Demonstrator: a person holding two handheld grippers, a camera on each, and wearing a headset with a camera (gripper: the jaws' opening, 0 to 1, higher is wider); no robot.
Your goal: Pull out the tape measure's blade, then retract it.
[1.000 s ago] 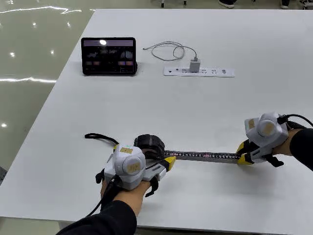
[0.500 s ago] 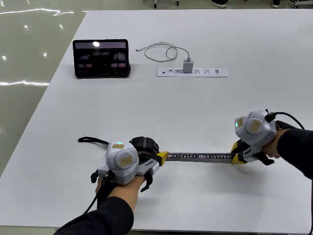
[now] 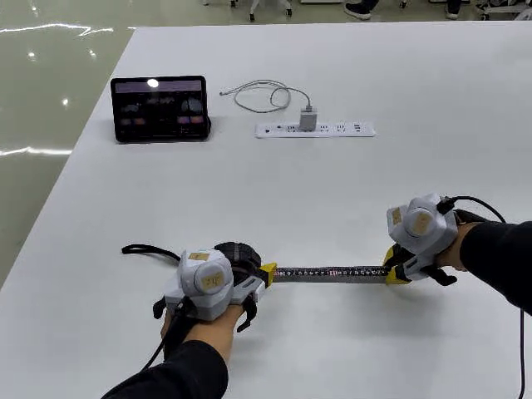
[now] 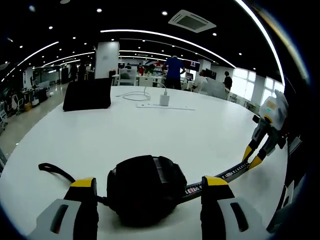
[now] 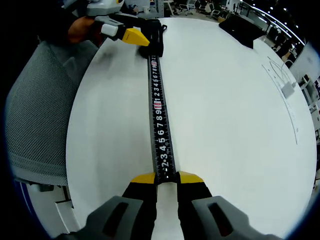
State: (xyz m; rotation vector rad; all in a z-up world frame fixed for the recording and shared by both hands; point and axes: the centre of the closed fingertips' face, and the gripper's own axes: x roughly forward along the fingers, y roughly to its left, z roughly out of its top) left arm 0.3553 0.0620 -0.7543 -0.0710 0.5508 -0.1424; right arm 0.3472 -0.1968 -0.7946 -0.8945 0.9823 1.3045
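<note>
Worktable (image 3: 332,191), white and wide, carries black round tape measure case (image 3: 237,253) front-left, its black numbered blade (image 3: 328,272) drawn flat rightwards. Left gripper (image 4: 148,182) straddles the case, clamped or not I can't tell; right gripper (image 5: 166,177) pinches the blade's tip. Reads as blade out, retract due: walk right gripper back toward the case in line, no snap. Near edge sits close behind left gripper; plenty of bare top ahead and right.
</note>
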